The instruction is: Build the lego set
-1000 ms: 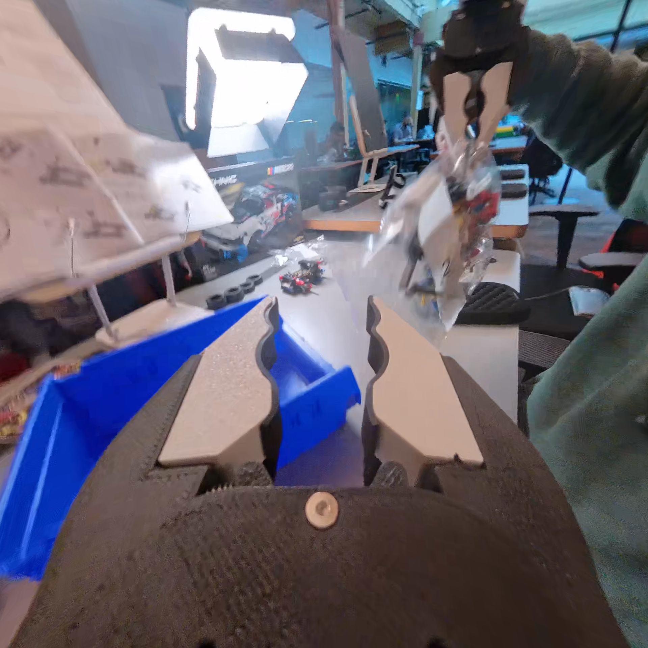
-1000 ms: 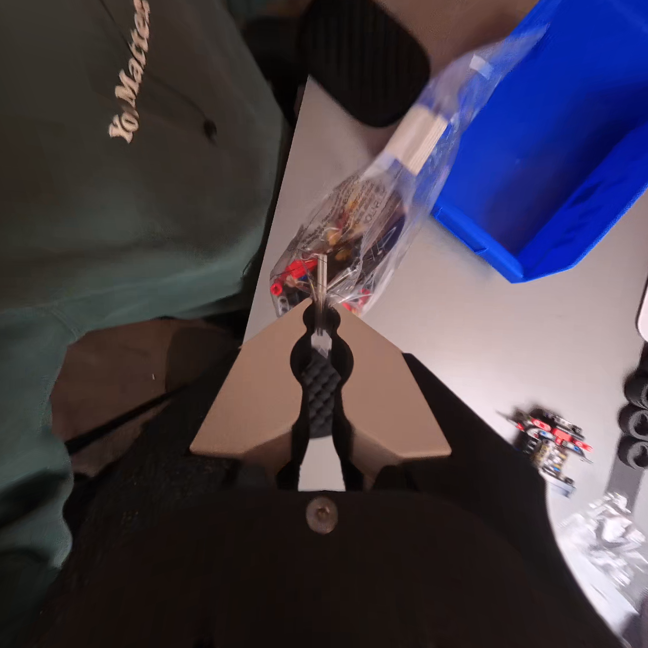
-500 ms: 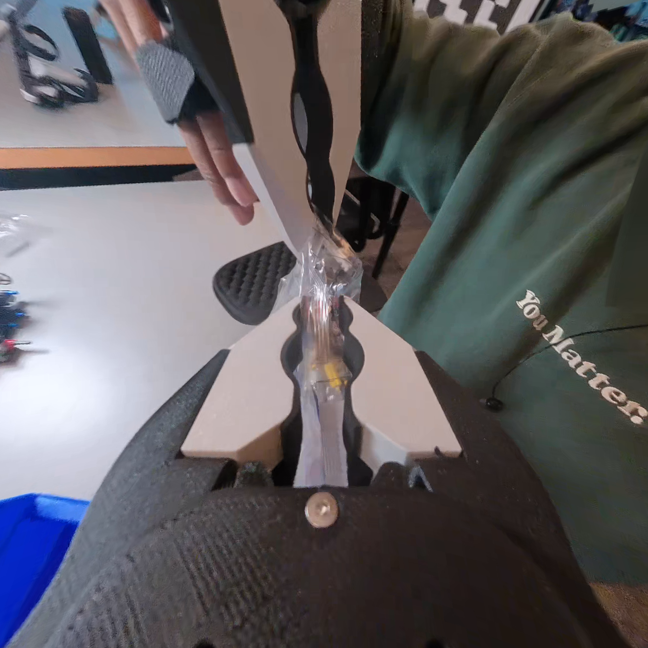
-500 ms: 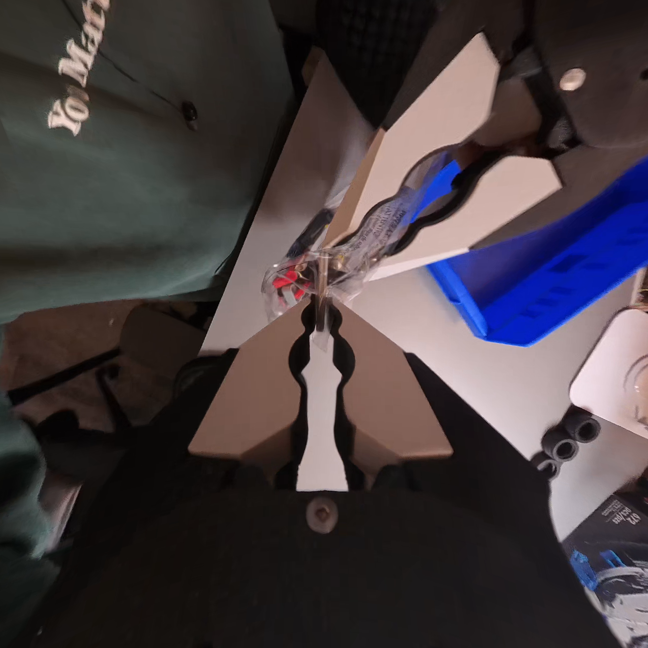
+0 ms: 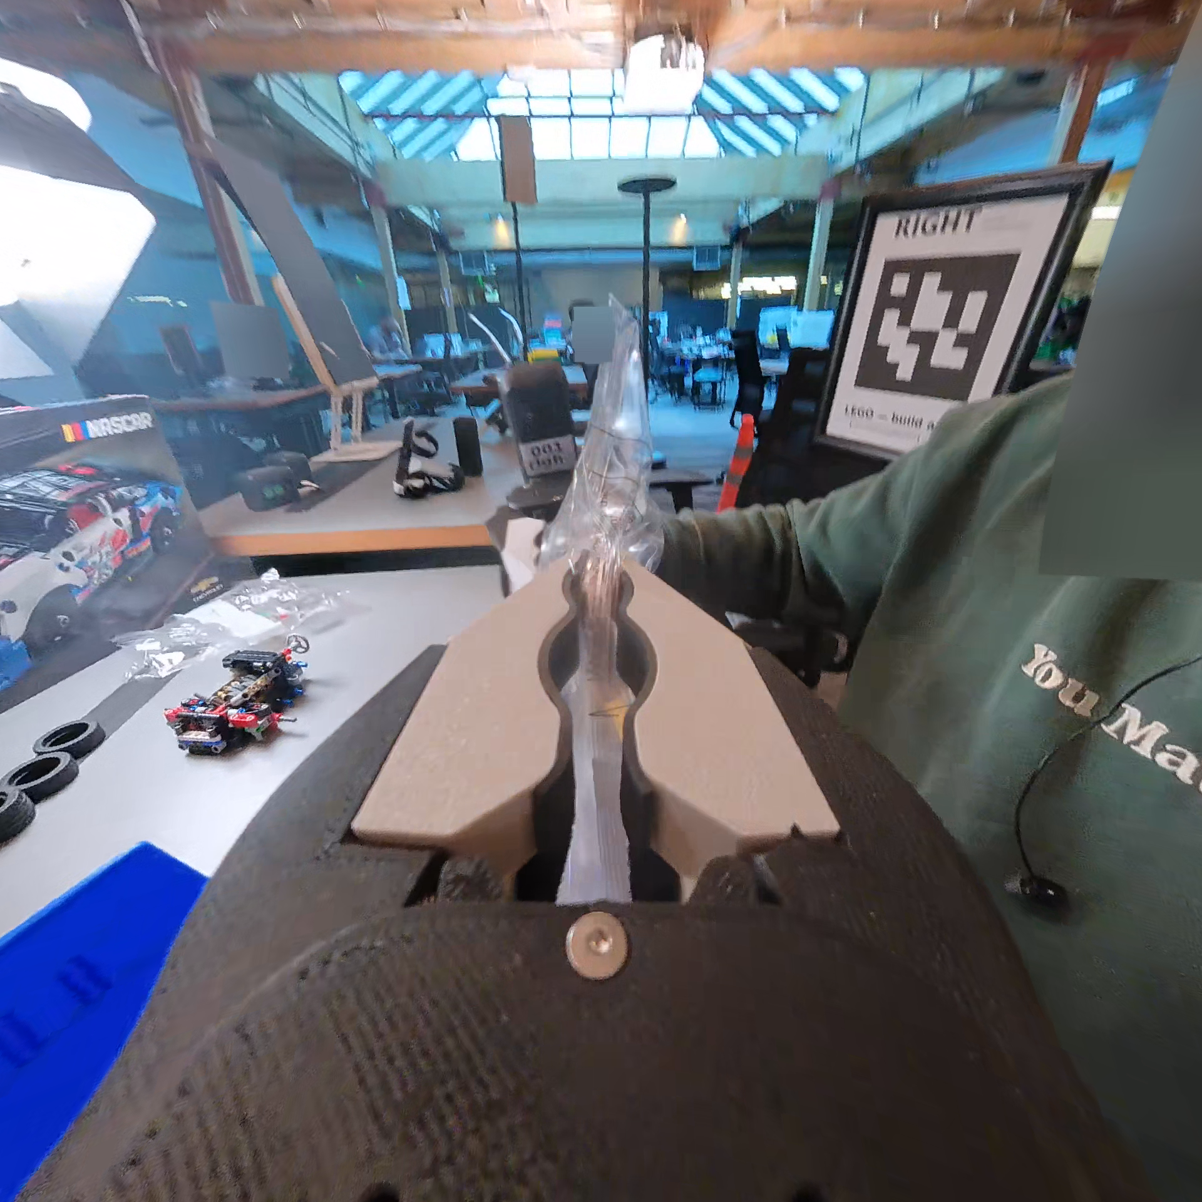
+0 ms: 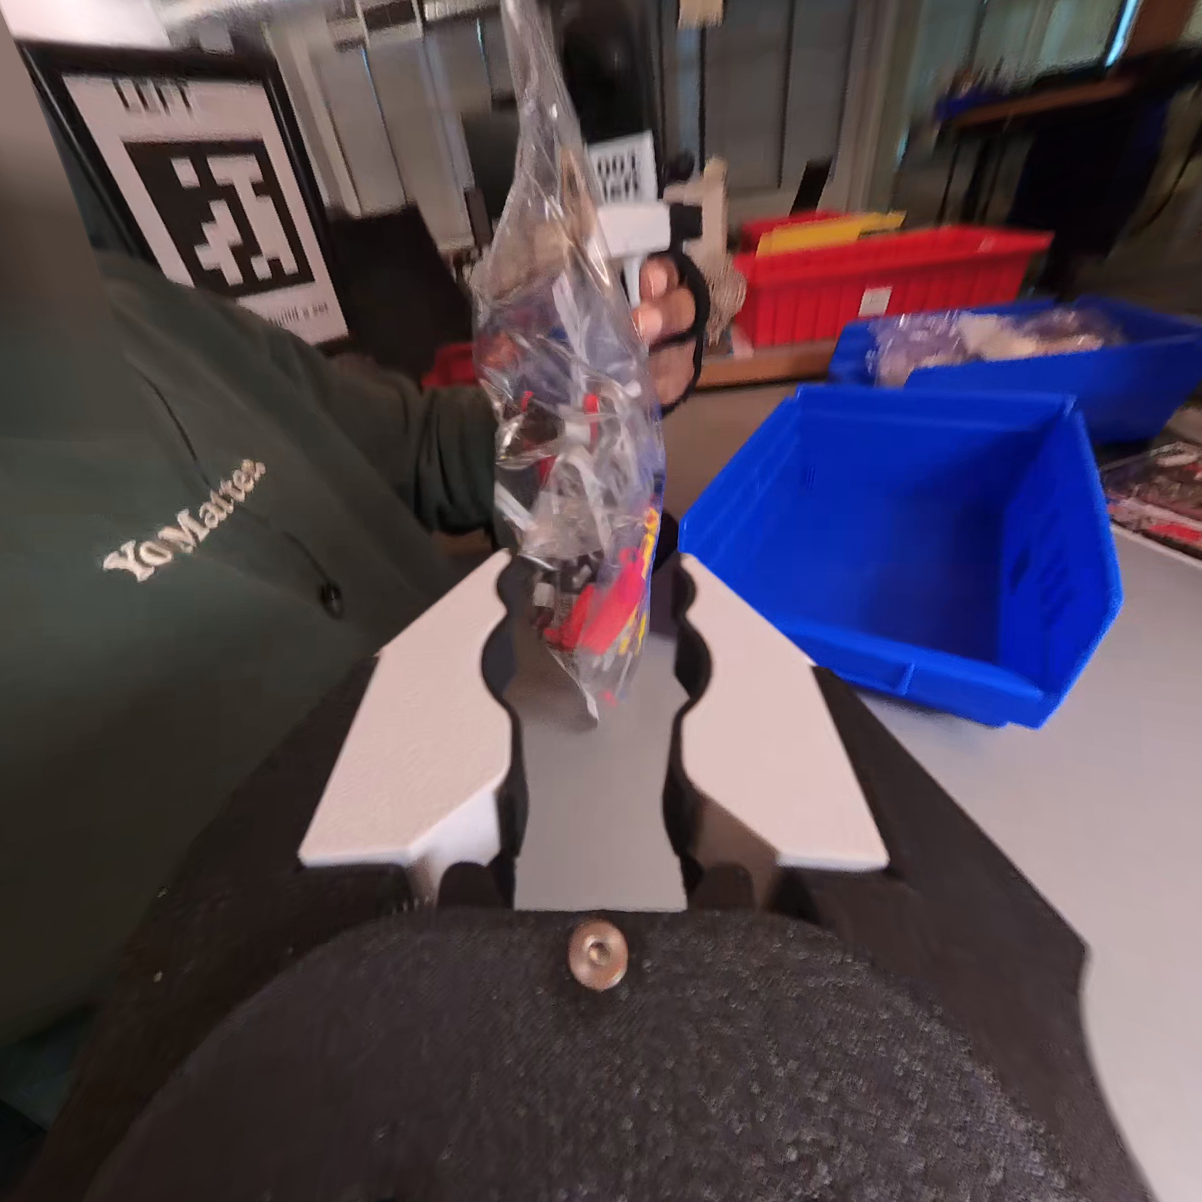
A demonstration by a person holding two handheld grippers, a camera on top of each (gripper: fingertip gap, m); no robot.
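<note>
A clear plastic bag of lego pieces hangs upright above the table. My left gripper is shut on the bag, and a strip of plastic runs back between its fingers. My right gripper is open, and the bag's lower end with red and yellow pieces hangs between its fingers without being pinched. In the right wrist view the bag hides the left gripper's fingers; only the hand holding it shows. A partly built lego chassis lies on the grey table.
An empty blue bin stands right of the bag, also at the left wrist view's lower left. A second blue bin with bags and red bins are behind. Black tyres, empty bags and the set's box are on the left. One gripper's finger ends stand about 12 cm off the other's.
Half a second ago both grippers were shut on the bag. The right gripper has opened and let go; the left holds the bag alone and both views have swung up to level.
</note>
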